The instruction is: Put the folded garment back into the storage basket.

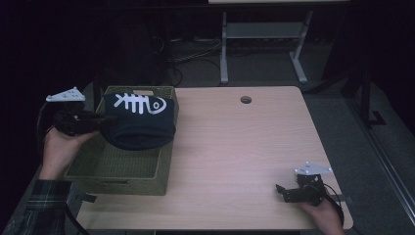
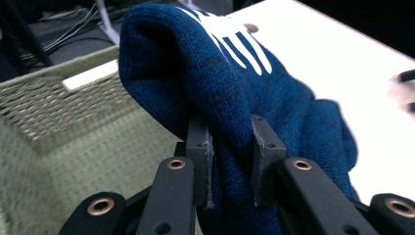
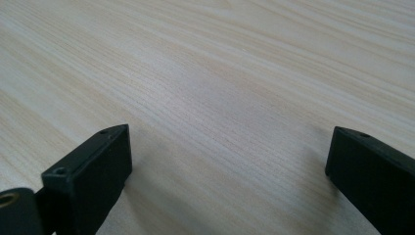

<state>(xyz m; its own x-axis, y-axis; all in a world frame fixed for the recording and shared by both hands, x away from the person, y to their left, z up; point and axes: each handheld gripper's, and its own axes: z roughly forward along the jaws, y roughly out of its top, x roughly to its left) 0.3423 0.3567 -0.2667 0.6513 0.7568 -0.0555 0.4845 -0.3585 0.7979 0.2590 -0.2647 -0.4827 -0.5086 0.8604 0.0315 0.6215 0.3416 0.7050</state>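
Dark blue knit, a beanie (image 1: pixel 139 122) with a white fishbone design, hangs over the far part of a woven green basket (image 1: pixel 117 169) at the left side of the tabletop (image 1: pixel 235 147). The left claw (image 1: pixel 100 119) comes at it from the left and pinches a fold of the knit at the beanie's left edge; in the left gripper view the fabric (image 2: pixel 235 88) is squeezed between the two jaws and bulges up and away from them. The beanie's long axis runs left to right across the basket, fishbone face up toward the far rim. The right claw (image 1: pixel 283 192) rests near the tabletop's near right corner, well apart from the beanie, jaws spread wide over bare wood.
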